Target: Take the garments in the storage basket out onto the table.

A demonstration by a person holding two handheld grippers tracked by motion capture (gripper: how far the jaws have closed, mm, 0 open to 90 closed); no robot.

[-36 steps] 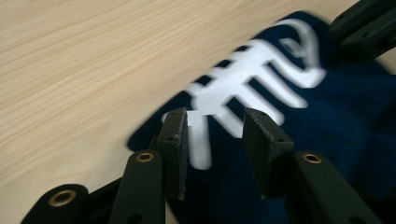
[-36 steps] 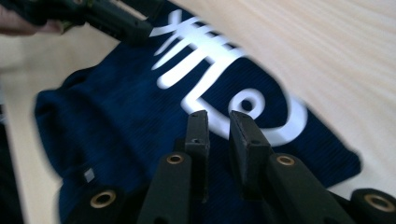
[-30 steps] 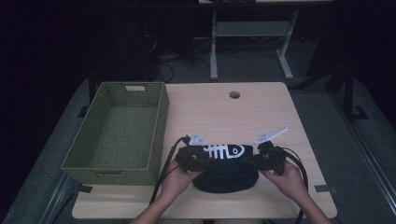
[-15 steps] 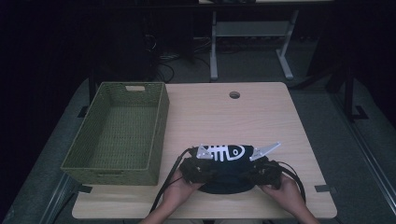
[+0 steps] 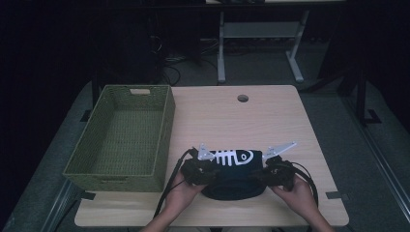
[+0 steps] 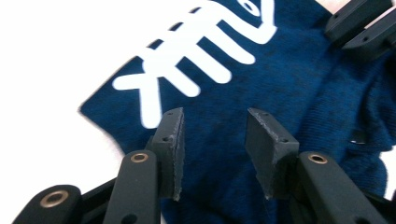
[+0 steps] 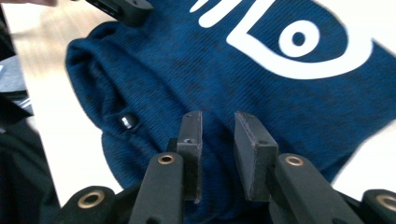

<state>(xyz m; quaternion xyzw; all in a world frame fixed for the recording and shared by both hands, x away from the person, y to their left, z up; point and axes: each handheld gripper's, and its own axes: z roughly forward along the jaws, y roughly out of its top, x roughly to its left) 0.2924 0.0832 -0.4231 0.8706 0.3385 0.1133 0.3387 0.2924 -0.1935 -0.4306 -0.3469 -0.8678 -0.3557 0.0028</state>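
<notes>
Folded navy garment (image 5: 235, 175) w/ fish-bone print, near front edge of surface (image 5: 270, 121), beside basket (image 5: 123, 133). Soft, light, floppy; prob. best pinched at folded side edges. Left hand-held gripper (image 6: 214, 135) & right hand-held gripper (image 7: 217, 135) just been opening, jaws parted over cloth, nothing clamped.

You have one folded dark blue garment (image 5: 234, 175) with one white fish-skeleton print (image 5: 232, 157) on it, and one small dark button (image 7: 127, 121) shows on its folds in the right gripper view. You hold two grippers, the left gripper (image 5: 197, 170) and the right gripper (image 5: 276, 172), each with two black jaws. One green woven basket (image 5: 164, 131) stands on one wooden table (image 5: 270, 116), which has one round cable hole (image 5: 242, 98).
</notes>
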